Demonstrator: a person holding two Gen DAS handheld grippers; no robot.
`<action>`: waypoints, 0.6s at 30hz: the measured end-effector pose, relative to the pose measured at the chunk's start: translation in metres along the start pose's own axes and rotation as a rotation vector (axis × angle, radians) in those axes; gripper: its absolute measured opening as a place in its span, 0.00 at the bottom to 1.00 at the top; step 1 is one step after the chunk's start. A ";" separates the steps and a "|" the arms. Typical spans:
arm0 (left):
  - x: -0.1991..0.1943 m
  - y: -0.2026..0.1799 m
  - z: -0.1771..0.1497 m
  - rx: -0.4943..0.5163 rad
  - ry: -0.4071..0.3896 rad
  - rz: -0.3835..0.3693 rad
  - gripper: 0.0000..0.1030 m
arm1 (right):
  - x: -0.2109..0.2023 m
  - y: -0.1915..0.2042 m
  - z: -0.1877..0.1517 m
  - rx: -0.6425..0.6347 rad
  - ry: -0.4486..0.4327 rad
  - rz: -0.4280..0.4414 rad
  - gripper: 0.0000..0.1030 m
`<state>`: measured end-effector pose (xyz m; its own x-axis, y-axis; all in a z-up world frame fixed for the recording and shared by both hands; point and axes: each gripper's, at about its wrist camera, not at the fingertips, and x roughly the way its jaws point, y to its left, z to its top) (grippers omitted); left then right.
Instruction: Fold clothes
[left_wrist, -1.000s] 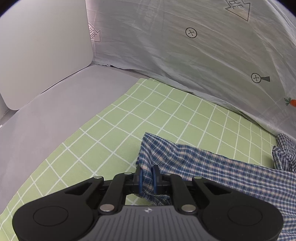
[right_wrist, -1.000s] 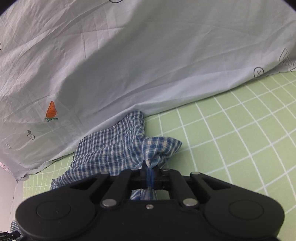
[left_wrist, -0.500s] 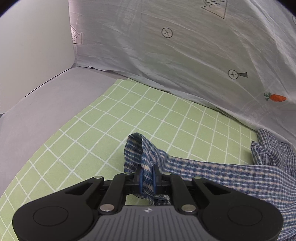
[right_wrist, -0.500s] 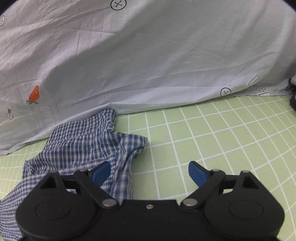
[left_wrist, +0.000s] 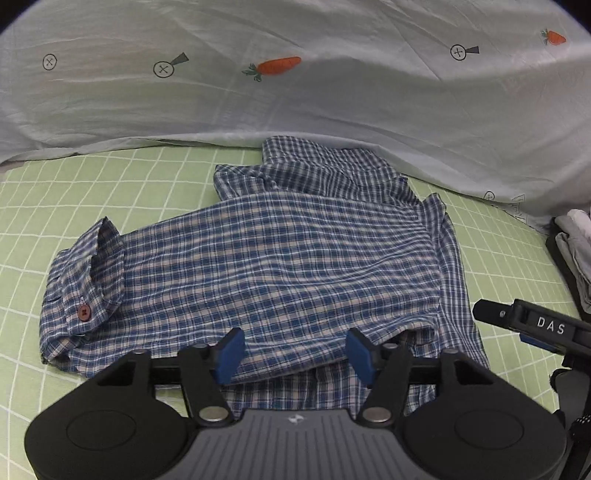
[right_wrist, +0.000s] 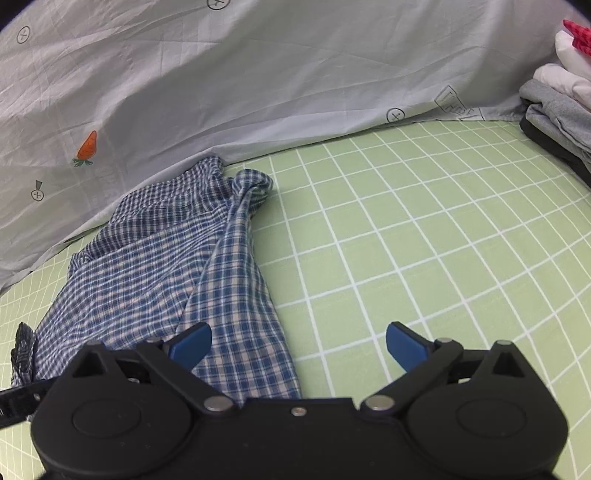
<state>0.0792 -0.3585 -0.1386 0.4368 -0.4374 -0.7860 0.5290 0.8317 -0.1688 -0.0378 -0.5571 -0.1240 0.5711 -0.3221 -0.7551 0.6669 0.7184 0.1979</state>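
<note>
A blue plaid shirt (left_wrist: 280, 258) lies spread on the green checked cloth (left_wrist: 110, 184), one sleeve folded across it. The cuff with a red button (left_wrist: 85, 313) sits at its left end. My left gripper (left_wrist: 295, 354) hovers over the shirt's near edge. Its jaws are opening, the fabric lies below them and the blue pads (left_wrist: 231, 352) press on nothing. In the right wrist view the shirt (right_wrist: 166, 277) lies to the left. My right gripper (right_wrist: 299, 345) stands wide over its right edge, jaws still opening, nothing pinched. Part of the right gripper (left_wrist: 535, 325) shows at the left wrist view's right edge.
A pale sheet with carrot prints (left_wrist: 332, 92) rises behind the shirt and drapes onto the cloth's far edge. A stack of folded grey and white clothes (right_wrist: 557, 110) sits at the far right. Bare green cloth (right_wrist: 424, 240) stretches right of the shirt.
Both grippers have let go of the shirt and opened. The left one swung right and now looks over the shirt's body; the right one drew back from the bunched corner.
</note>
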 end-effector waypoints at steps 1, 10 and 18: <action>-0.004 0.005 -0.001 -0.012 -0.015 0.026 0.78 | -0.003 0.005 0.002 -0.021 -0.014 0.006 1.00; 0.007 0.099 0.014 -0.154 -0.045 0.306 0.82 | 0.008 0.040 0.007 -0.122 -0.025 0.067 1.00; 0.027 0.115 0.029 -0.212 -0.048 0.246 0.03 | 0.017 0.039 0.000 -0.114 0.006 0.054 1.00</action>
<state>0.1731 -0.2842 -0.1622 0.5693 -0.2263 -0.7904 0.2425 0.9648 -0.1016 -0.0022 -0.5344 -0.1287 0.6018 -0.2772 -0.7490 0.5762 0.8001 0.1668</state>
